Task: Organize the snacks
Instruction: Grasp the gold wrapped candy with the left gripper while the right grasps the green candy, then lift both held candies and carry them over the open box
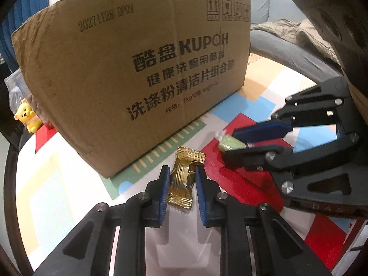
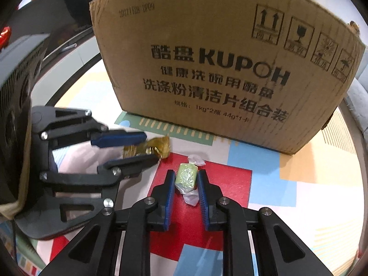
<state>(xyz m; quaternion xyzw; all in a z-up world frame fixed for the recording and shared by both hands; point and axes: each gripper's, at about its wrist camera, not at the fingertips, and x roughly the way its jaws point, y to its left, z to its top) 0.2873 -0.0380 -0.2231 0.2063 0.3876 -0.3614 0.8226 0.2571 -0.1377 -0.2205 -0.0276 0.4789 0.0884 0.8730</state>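
A gold-wrapped candy [image 1: 184, 179] lies on the patterned tabletop just in front of a large cardboard box [image 1: 128, 73]. My left gripper [image 1: 182, 172] is shut on it, its blue pads pressing both sides of the wrapper. To its right a green candy in clear wrap [image 1: 227, 143] sits on a red patch, with my right gripper [image 1: 227, 146] shut on it. The right wrist view shows that green candy [image 2: 186, 177] squeezed between my right gripper's [image 2: 185, 177] pads. There the left gripper [image 2: 151, 146] holds the gold candy [image 2: 156, 148] at the left, below the box [image 2: 218, 69].
A yellow bear figurine [image 1: 25, 115] stands at the box's left end beside a clear bag [image 1: 13, 85]. A grey sofa with a beige blanket [image 1: 296, 32] lies beyond the table's far right edge. The colourful tablecloth [image 2: 287, 179] spreads to the right of the grippers.
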